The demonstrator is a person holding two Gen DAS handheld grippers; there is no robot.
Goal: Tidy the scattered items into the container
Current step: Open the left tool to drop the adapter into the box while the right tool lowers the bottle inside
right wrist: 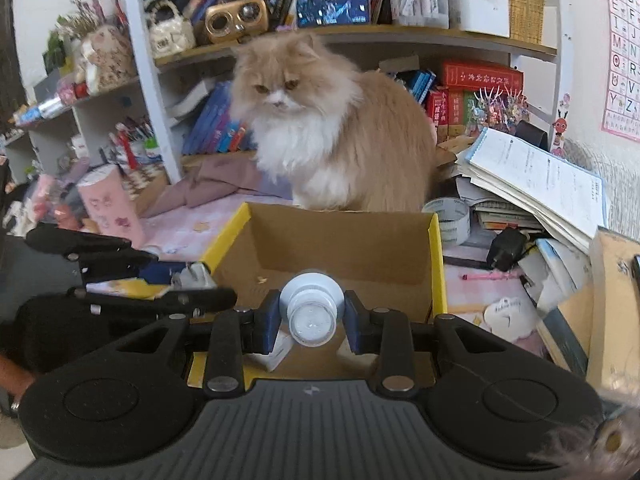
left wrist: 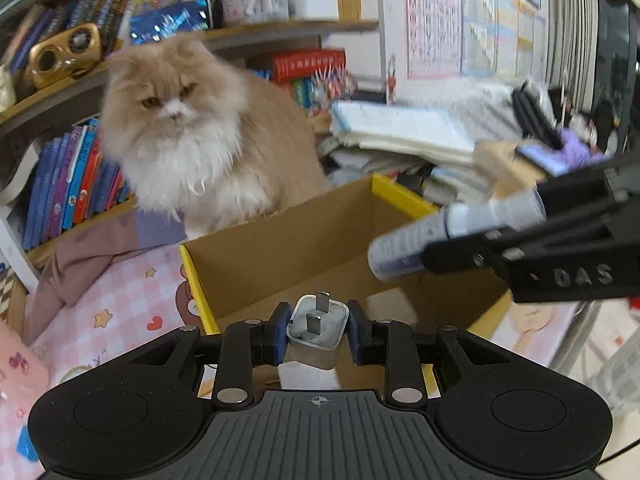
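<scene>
An open cardboard box (left wrist: 280,248) with yellow edges stands on the pink desk mat; it also shows in the right wrist view (right wrist: 340,240). My left gripper (left wrist: 318,330) is shut on a white plug charger (left wrist: 318,328), prongs up, over the box's near edge. In the right wrist view this gripper (right wrist: 200,284) sits at the box's left rim with the charger (right wrist: 194,276). My right gripper (right wrist: 310,316) is shut on a white tube-like bottle (right wrist: 312,312) above the box. In the left wrist view this bottle (left wrist: 448,232) hangs over the box's right side.
A fluffy cream cat (right wrist: 328,128) sits right behind the box. A tape roll (right wrist: 452,216), a black adapter (right wrist: 506,248), a pink pen (right wrist: 486,276) and stacked papers (right wrist: 536,184) lie to the right. A pink box (right wrist: 108,204) stands left. Bookshelves rise behind.
</scene>
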